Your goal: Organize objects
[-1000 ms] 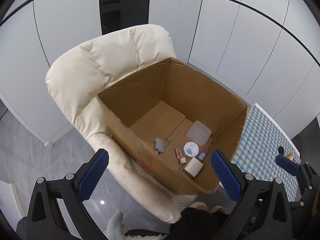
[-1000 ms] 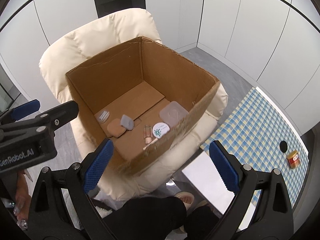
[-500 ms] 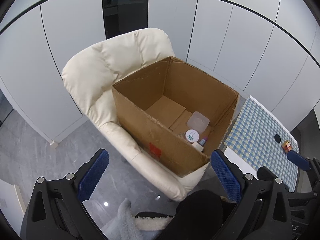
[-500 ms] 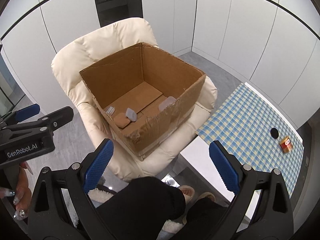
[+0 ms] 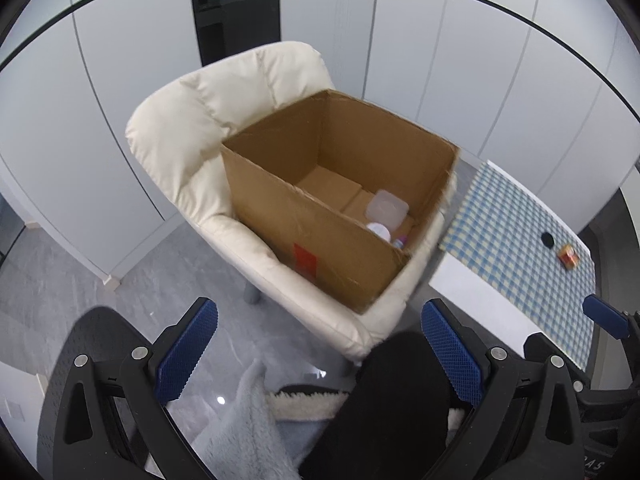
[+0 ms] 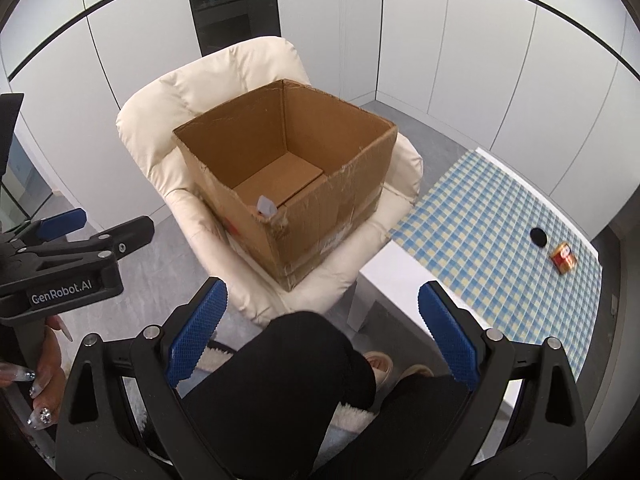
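Box: an open cardboard box (image 5: 320,240) is sitting on the seat of a cream armchair (image 5: 192,148), one corner pointing toward the person.
Contents: a clear lidded tub (image 5: 387,209), a round white lid (image 5: 380,231) and a small bottle (image 5: 399,242) are lying against the near-right wall; the rest is hidden behind the near wall.
Table: a small orange jar (image 6: 564,257) is lying tilted on the blue-checked table (image 6: 500,248), just beside a black disc (image 6: 538,237), well apart from the box.
Left gripper (image 5: 318,354): hanging wide, holding nothing.
Right gripper (image 6: 320,334): spread wide, holding nothing.
In the way: the person's black-clad knee (image 6: 288,368) is sitting between grippers and chair.
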